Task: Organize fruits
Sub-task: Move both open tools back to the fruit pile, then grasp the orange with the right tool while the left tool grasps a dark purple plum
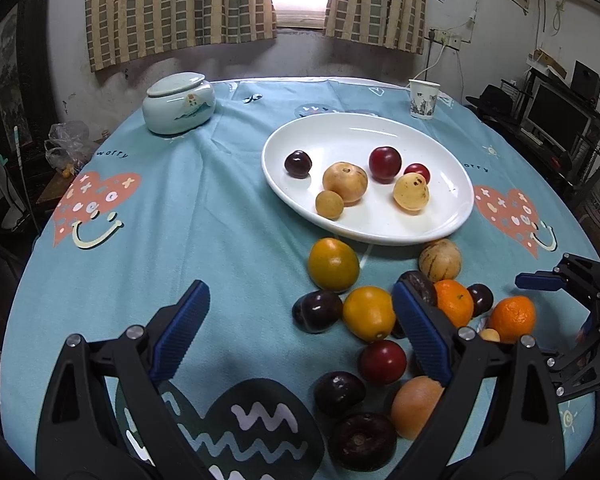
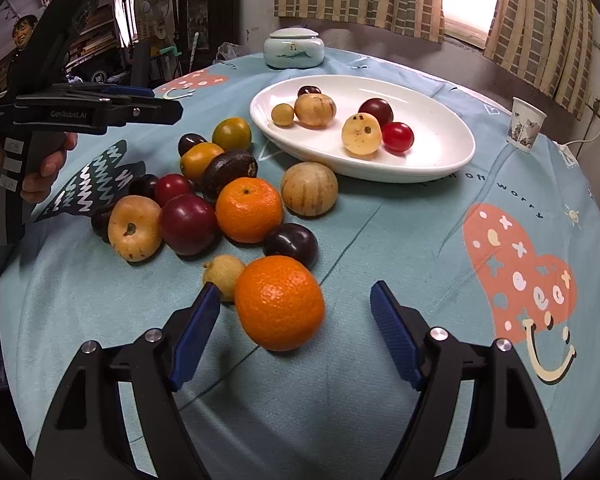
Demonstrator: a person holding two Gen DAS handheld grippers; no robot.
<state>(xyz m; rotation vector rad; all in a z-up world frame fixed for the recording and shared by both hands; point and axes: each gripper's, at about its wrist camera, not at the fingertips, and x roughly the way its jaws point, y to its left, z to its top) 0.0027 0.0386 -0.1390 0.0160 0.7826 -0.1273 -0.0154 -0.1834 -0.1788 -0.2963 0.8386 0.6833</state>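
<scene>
Now the right tool (image 2: 296,304) hangs over the worktop (image 2: 380,400) with its blue pads spread wide and nothing gripped; a bright orange mandarin (image 2: 280,302) sits on the cloth between the two fingers, nearer the left pad, with clear gaps on both sides. A small pale yellow fruit (image 2: 225,276) lies just behind it, touching it. The left tool (image 1: 300,316) is likewise wide open and holds nothing, its fingers poised above bare tablecloth at the left edge of the loose heap of fruit (image 2: 204,196), which lies on the cloth just in front of the white oval plate (image 2: 440,160): dark plums, red plums, two yellow-orange citrus, a second mandarin, a striped tan fruit and an avocado-dark one, packed close together. On the plate six pieces rest apart from the heap: a dark plum, a red plum, a small red one, and three tan-yellow fruits. A lidded ceramic jar (image 1: 179,102) and a paper cup (image 1: 423,99) stand at the far side.
</scene>
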